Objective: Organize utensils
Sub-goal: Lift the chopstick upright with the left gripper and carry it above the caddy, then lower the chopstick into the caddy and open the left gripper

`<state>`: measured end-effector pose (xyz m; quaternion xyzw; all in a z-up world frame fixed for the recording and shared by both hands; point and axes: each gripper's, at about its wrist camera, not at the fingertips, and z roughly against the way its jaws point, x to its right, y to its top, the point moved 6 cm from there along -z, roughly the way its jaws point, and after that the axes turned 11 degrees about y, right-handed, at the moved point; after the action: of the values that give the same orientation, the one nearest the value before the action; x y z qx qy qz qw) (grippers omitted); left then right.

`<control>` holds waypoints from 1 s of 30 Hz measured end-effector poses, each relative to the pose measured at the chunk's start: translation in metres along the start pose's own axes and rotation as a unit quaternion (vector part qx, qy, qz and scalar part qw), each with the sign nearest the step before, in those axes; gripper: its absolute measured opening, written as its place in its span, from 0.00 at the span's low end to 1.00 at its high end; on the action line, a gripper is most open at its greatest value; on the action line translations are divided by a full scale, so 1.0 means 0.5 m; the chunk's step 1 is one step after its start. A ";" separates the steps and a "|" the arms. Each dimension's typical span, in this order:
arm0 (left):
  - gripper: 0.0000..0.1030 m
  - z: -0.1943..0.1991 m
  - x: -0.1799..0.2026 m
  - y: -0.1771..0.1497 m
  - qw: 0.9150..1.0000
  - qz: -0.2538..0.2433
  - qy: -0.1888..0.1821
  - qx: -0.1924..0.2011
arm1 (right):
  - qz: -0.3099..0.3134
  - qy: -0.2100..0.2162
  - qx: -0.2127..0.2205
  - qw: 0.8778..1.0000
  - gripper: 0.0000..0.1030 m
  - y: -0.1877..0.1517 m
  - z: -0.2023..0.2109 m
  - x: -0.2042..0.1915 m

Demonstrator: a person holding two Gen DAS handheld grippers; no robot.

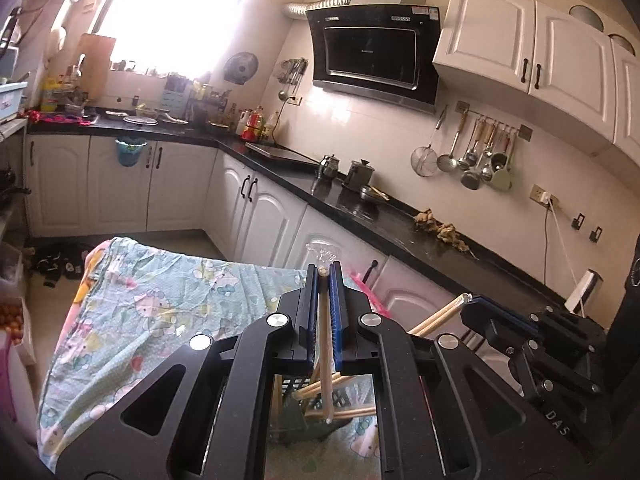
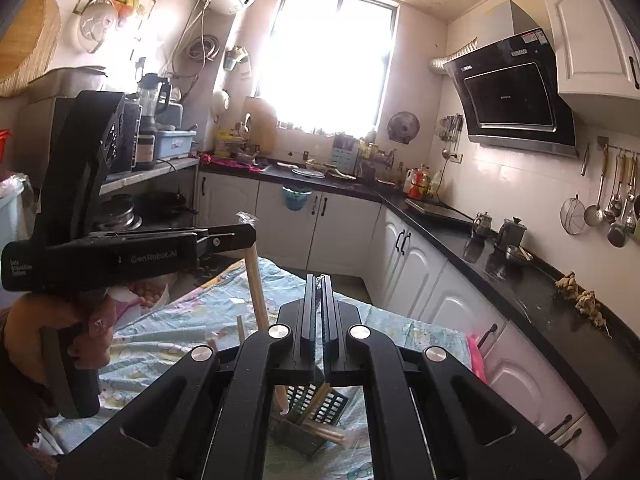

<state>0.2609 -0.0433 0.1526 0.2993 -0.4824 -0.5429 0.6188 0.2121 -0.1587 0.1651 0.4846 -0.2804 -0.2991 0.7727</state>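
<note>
I take the dark perforated plastic utensil basket (image 2: 316, 412), rectangular with a grid of square holes, as my landmark; it stands on the surface, which is draped in a crumpled pale blue cartoon-print cotton cloth (image 1: 168, 304).

Left gripper (image 1: 325, 276): black frame, ribbed blue pads. The jaws are pressed together on a pale wooden chopstick in a clear plastic sleeve (image 1: 326, 344). The stick is slim and smooth and runs lengthwise between the pads. Its sleeved top sticks out past the fingertips; its lower end hangs above the basket.

Right gripper (image 2: 319, 280): I see the jaws drawn fully together on another pale wooden chopstick (image 2: 320, 398), whose lower end slants down into the basket. More loose pale wooden chopsticks (image 2: 330, 434) lean inside the basket at mixed angles.

Both grippers are above the basket, side by side.
</note>
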 end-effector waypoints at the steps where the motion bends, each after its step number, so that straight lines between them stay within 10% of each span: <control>1: 0.03 -0.005 0.001 -0.002 1.000 -0.001 0.003 0.001 | 0.001 -0.002 -0.002 1.000 0.02 -0.004 -0.004 -0.001; 30: 0.05 -0.109 0.030 -0.111 0.999 -0.042 0.024 -0.005 | -0.062 0.029 -0.078 0.995 0.04 -0.129 -0.132 0.020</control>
<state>0.2890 -0.0788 0.0876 0.3293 -0.4520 -0.5630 0.6085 0.2543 -0.1503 0.0826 0.4474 -0.2030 -0.3531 0.7962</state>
